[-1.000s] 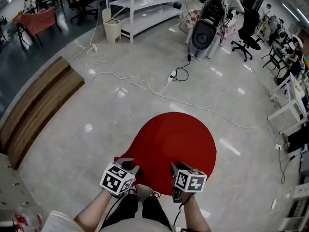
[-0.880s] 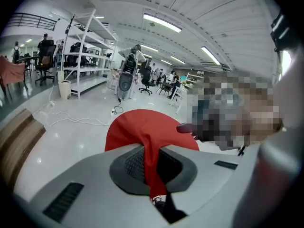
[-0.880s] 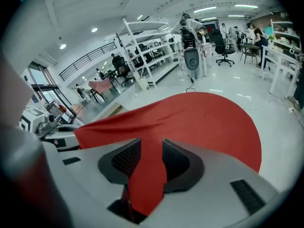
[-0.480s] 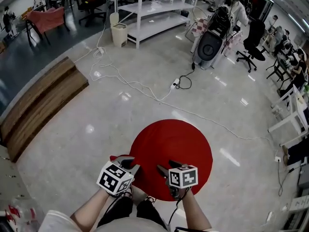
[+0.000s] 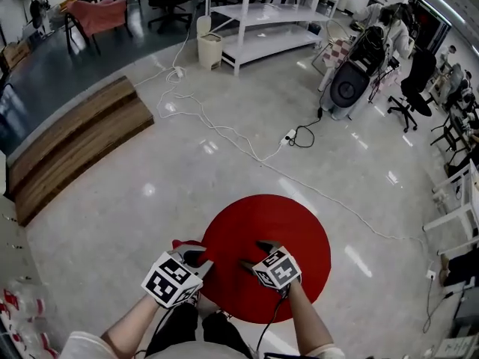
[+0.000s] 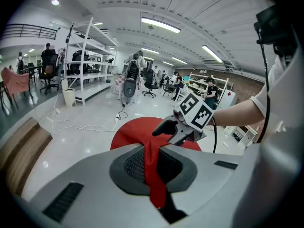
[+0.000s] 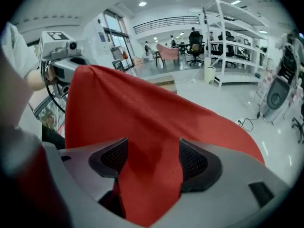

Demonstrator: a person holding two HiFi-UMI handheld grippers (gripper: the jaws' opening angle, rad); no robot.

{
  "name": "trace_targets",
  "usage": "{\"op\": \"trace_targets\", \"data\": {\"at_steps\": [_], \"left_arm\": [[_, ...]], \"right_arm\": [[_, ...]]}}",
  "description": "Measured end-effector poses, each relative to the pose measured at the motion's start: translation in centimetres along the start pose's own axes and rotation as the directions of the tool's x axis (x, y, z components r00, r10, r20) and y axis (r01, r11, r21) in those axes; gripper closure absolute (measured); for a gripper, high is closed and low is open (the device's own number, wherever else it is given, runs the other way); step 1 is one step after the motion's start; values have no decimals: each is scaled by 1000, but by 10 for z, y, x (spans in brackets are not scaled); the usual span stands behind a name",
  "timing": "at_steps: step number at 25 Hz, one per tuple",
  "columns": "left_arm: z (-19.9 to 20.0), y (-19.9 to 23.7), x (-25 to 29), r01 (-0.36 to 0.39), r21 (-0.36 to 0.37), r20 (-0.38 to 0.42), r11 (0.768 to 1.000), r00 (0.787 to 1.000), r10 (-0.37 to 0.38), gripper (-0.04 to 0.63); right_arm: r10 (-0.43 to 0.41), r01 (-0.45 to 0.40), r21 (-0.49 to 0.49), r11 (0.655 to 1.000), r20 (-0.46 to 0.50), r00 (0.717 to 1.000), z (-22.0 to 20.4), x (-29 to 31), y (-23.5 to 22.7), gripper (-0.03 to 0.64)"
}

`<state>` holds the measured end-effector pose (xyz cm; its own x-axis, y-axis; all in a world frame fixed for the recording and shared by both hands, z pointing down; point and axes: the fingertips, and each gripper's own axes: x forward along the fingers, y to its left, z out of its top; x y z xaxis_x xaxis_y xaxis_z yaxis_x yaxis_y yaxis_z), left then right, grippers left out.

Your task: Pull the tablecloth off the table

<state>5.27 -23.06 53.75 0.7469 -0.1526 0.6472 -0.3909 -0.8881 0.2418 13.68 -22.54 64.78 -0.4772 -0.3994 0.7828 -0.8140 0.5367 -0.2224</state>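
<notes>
Two claws meet the near rim of the round red fabric tablecloth [image 5: 281,226]: our left claw [image 5: 193,257] is clenched on a pinched fold, and our right claw [image 5: 254,253] is opening with cloth loose between its jaws. The rest spreads away from us over the hidden tabletop, so we judge the pull comes straight back toward us.

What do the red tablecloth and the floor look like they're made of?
The tablecloth looks like thin matte fabric: it folds and bunches softly. The floor seems polished concrete or terrazzo: grey, glossy, mirroring the ceiling lights.
</notes>
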Motion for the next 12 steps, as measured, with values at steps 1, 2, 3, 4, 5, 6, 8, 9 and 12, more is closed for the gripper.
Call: {"op": "trace_targets", "data": {"at_steps": [1, 2, 3, 4, 5, 6, 8, 9, 12], "left_arm": [[-1, 2, -2, -7, -3, 2, 1000, 1000, 7, 577], [-2, 2, -3, -15, -10, 6, 1000, 1000, 15, 577], [-2, 2, -3, -21, -20, 13, 1000, 1000, 21, 577], [-1, 1, -3, -27, -30, 21, 999, 999, 28, 577], [0, -1, -3, -33, -36, 30, 999, 999, 35, 577], [2, -4, -3, -40, -36, 38, 999, 998, 41, 577], [6, -9, -5, -52, -24, 50, 998, 997, 53, 577], [7, -11, -6, -57, -18, 53, 998, 997, 58, 577], [10, -16, -12, -53, -17, 75, 998, 996, 54, 577]], "right_arm": [[11, -12, -46, 999, -11, 1000, 2, 5, -2, 290], [25, -27, -90, 996, -20, 999, 5, 10, -4, 288], [43, -46, -131, 990, -29, 999, 6, 15, -6, 285], [63, -69, -171, 983, -40, 997, 7, 20, -6, 279], [87, -96, -206, 974, -52, 995, 8, 23, -6, 271], [113, -126, -235, 964, -66, 991, 8, 26, -4, 265], [173, -194, -262, 945, -100, 980, 8, 32, 1, 261], [205, -229, -260, 938, -115, 972, 7, 35, 5, 261], [295, -320, -217, 922, -142, 945, 4, 41, 16, 262]]}}
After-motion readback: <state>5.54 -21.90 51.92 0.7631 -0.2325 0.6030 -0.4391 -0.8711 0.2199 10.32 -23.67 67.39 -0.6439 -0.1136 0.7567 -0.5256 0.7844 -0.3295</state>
